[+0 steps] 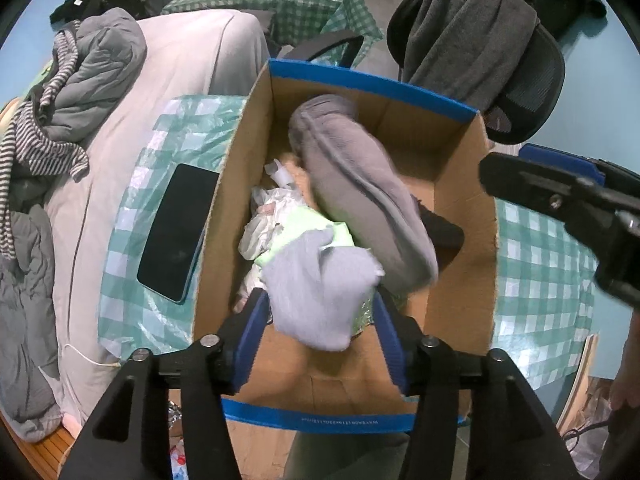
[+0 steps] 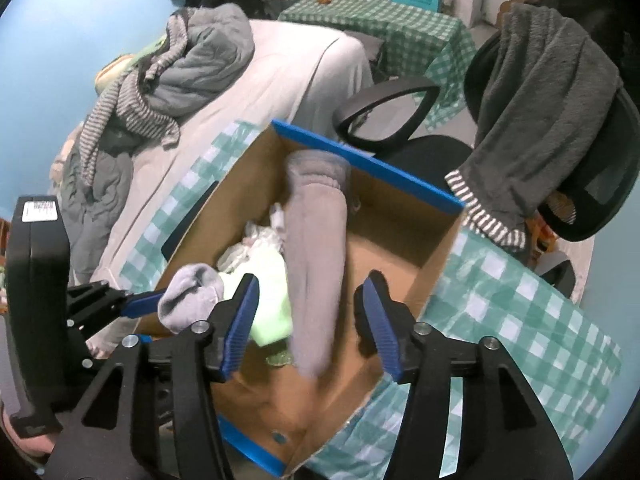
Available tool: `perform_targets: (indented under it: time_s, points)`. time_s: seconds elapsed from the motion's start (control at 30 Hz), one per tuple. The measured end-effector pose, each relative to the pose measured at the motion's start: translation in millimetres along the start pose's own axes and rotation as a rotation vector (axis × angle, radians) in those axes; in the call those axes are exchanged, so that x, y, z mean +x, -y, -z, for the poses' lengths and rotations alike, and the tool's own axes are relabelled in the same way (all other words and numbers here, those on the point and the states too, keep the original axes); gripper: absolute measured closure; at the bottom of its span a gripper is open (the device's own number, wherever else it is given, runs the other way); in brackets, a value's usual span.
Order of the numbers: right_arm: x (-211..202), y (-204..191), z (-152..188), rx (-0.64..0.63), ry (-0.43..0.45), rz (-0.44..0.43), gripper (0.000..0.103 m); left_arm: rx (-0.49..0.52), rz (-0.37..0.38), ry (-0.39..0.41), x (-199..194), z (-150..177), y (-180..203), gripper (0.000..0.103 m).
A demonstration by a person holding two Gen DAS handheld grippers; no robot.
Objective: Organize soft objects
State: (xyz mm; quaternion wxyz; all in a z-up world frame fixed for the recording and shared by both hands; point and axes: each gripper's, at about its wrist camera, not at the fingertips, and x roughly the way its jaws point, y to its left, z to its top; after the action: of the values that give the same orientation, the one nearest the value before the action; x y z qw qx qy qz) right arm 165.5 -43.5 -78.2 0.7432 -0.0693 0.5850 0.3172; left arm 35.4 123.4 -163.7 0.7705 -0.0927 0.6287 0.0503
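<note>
An open cardboard box with blue rims [image 1: 376, 84] [image 2: 360, 162] stands on a green checked tablecloth. Inside lie a long grey fuzzy sock [image 1: 360, 196] [image 2: 316, 264], blurred, a light green cloth [image 1: 316, 224] [image 2: 268, 300] and crumpled white plastic [image 1: 272, 208]. My left gripper [image 1: 320, 304] is over the box's near end with a small pale grey sock [image 1: 320, 300] [image 2: 188, 296] between its wide-set blue fingers. My right gripper [image 2: 312, 292] is open and empty above the box; its body shows in the left wrist view [image 1: 568, 216].
A dark phone [image 1: 176, 232] lies on the tablecloth left of the box. A bed [image 1: 168, 92] with piled grey and striped clothes [image 2: 160, 80] is at the left. An office chair [image 2: 568, 128] draped with a dark grey towel stands behind the box.
</note>
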Motion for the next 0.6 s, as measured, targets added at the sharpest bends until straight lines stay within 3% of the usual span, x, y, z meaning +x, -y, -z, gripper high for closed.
perform_targets:
  time_s: [0.13,0.47,0.6]
  points:
    - [-16,8,3,0.024,0.028,0.010,0.040,-0.008,-0.001,0.026,-15,3,2,0.038]
    - [-56,20,17,0.046,0.071,0.029,0.036,0.006,-0.021,0.071,-52,7,19,0.037]
    - [-74,23,22,0.050,0.090,0.039,0.036,0.011,-0.034,0.105,-67,9,25,0.024]
